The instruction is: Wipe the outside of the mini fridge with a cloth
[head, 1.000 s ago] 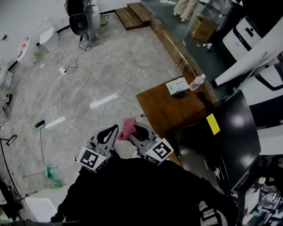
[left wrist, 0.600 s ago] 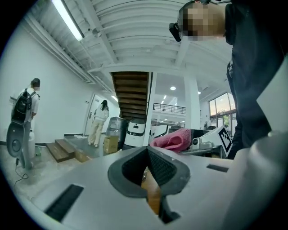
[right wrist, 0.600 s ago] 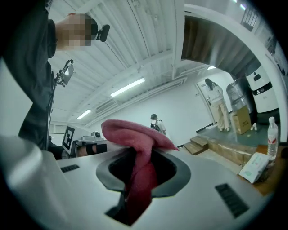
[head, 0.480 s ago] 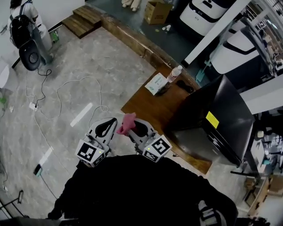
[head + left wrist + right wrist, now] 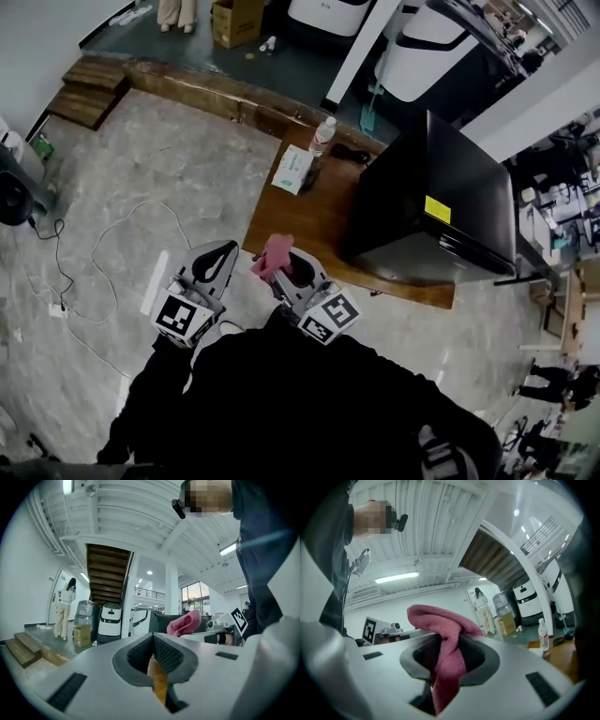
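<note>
Since the right tongs point(image 5: 281, 265) grip the pink cloth point(image 5: 275, 253) well short of the mini fridge point(image 5: 427, 202) on the tabletop point(image 5: 300, 220), I'd lay it flat against a black side panel first. The left tongs point(image 5: 220, 259) are closed on nothing. The right gripper view shows the cloth bunched between the pads point(image 5: 476, 654), while the head view places the fridge.

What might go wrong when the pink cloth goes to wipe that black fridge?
1. The pink cloth is pinched in the right gripper by just one fold, and the rest is bunched loose above the jaws. Rubbing might tug it free.
2. A water bottle stands upright on the wooden table beside the mini fridge. A wide swipe on that side could knock it over.
</note>
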Available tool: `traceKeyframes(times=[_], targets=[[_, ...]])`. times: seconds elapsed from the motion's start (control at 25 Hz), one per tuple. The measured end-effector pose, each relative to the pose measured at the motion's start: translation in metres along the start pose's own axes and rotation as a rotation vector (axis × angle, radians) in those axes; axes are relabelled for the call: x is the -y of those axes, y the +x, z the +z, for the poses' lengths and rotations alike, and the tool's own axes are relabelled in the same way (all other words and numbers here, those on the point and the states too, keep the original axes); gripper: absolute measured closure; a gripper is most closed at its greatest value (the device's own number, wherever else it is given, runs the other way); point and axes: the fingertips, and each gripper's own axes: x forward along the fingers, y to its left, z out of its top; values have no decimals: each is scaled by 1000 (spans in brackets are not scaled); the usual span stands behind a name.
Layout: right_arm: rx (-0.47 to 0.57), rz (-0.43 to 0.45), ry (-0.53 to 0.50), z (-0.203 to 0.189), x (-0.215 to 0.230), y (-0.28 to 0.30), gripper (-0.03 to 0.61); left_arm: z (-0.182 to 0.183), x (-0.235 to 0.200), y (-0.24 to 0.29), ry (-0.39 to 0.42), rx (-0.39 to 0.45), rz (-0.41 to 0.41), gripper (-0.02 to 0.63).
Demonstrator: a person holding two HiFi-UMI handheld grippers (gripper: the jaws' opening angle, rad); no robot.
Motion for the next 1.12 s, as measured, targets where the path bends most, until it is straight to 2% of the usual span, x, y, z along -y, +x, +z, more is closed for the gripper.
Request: traceKeyframes(times=[0.12, 0.28, 0.56, 0.72, 0.88, 1.12], targets=[[46, -90, 14, 10, 31, -12, 479, 0, 8, 34, 4, 4, -83, 609], [94, -167, 50, 24, 76, -26, 479, 8, 27, 90, 42, 9, -197, 609], [211, -271, 149, 52, 165, -41, 479, 15, 43, 172, 84, -58, -301, 609], [291, -367, 227, 59, 205, -58, 479, 10, 51, 207, 93, -85, -366, 609], [380, -493, 304, 62, 239, -74, 479, 2, 55, 245, 110, -104, -488, 609], [528, -710, 403, 61, 286, -84, 479, -6, 49, 306, 97, -95, -713, 609]])
